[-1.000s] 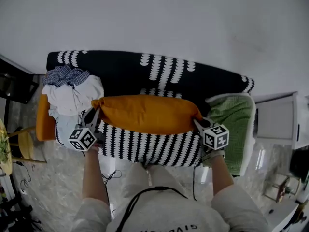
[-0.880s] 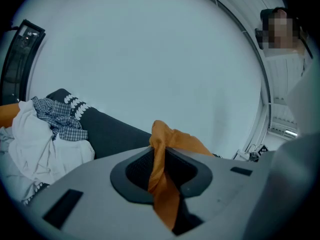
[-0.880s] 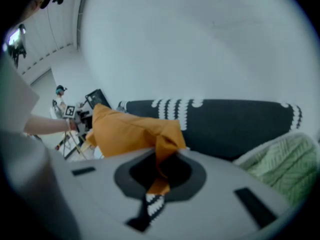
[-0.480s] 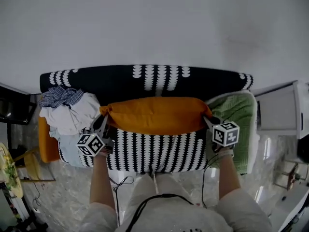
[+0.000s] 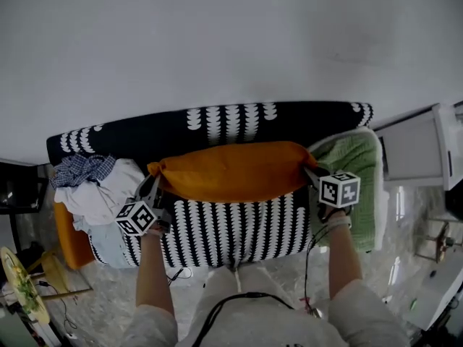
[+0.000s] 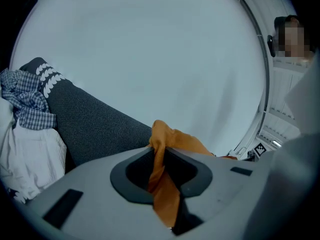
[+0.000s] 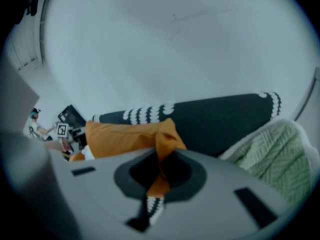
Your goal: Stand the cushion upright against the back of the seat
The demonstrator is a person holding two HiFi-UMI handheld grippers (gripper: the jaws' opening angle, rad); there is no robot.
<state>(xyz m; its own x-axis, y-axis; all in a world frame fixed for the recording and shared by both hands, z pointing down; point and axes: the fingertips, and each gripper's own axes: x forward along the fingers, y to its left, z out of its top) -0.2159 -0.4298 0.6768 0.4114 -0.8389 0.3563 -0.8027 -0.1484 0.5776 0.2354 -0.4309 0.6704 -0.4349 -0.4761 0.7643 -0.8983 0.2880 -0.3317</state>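
Left gripper (image 5: 153,183), right gripper (image 5: 310,172), pinching cushion (image 5: 231,170) (orange)

There were two grippers, the left gripper (image 5: 153,181) and the right gripper (image 5: 309,172). There were two cubes, one cube (image 5: 136,217) on the left gripper and one (image 5: 338,189) on the right gripper. Two arms (image 5: 153,273) came up behind the grippers. Between the grippers was one cushion (image 5: 231,170). Under both grippers was one seat (image 5: 231,226). Just beside the right gripper, on its outer side, was one blanket (image 5: 356,161). On the outer side of the left gripper were two cloths, one white cloth (image 5: 101,197) and one checked cloth (image 5: 81,170). Past them was one orange thing (image 5: 69,237), partly hidden.
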